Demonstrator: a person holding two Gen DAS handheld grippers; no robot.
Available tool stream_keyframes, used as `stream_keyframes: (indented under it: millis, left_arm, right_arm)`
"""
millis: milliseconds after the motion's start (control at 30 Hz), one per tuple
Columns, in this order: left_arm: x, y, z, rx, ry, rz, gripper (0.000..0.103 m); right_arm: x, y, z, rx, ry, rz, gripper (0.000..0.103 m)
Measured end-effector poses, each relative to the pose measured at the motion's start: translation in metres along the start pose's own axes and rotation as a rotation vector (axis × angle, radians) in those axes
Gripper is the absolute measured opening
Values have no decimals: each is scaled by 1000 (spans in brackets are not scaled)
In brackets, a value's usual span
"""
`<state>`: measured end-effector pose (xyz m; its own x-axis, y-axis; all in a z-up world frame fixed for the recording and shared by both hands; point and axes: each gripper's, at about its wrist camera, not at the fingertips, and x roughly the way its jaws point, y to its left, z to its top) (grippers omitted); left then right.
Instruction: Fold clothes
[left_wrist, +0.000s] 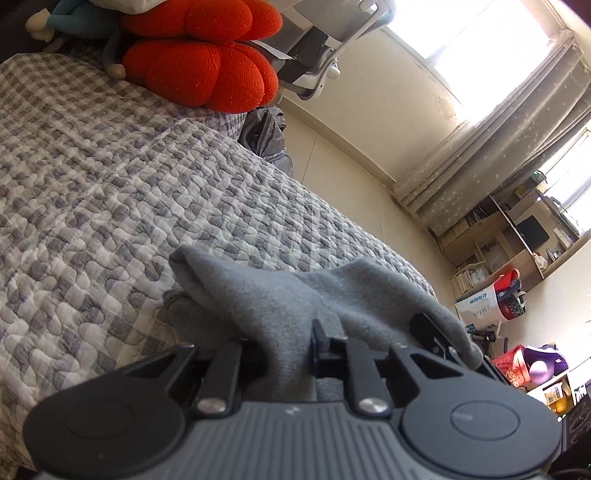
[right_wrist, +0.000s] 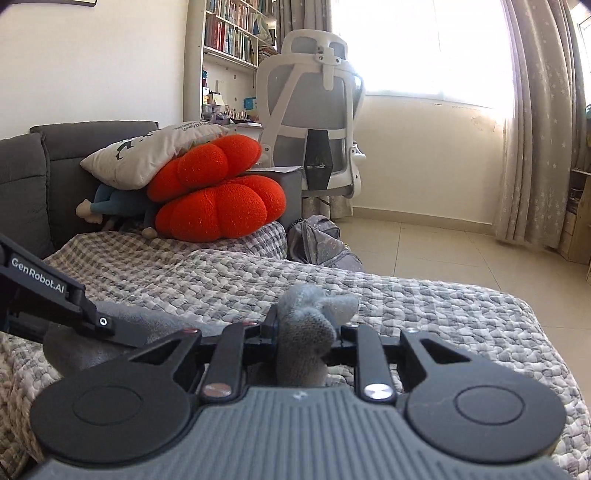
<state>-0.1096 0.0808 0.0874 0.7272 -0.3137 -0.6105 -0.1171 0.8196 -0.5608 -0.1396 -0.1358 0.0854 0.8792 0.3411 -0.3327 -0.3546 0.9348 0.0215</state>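
"GenRobot.AI" is printed in white on the left gripper (right_wrist: 74, 317), which enters the right wrist view from the left. The right gripper (right_wrist: 306, 328) is clenched on a bunched fold of the grey garment (right_wrist: 306, 332). The left gripper (left_wrist: 284, 347) grasps the same garment (left_wrist: 280, 295), which drapes over its fingers above the checked quilt (left_wrist: 110, 177). Far off lie two red cushions (right_wrist: 218, 192) under a pillow (right_wrist: 147, 155) with unreadable print; a white chair (right_wrist: 314, 110) stands beyond.
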Motion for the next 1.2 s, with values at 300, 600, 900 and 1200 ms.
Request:
stream_keyframes:
  millis: [300, 600, 900, 1200]
  left_arm:
    - [-3, 6, -29, -4, 81, 20, 17]
    - [-4, 44, -69, -153, 171, -67, 20]
    - [-8, 87, -53, -245, 110, -95, 55]
    - [-14, 105, -52, -307, 69, -90, 65]
  right_arm:
    - [-20, -23, -25, 73, 63, 35, 23]
    - [-29, -87, -62, 350, 189, 127, 21]
    - [-14, -120, -58, 542, 263, 323, 85]
    - [27, -123, -52, 599, 401, 395, 85]
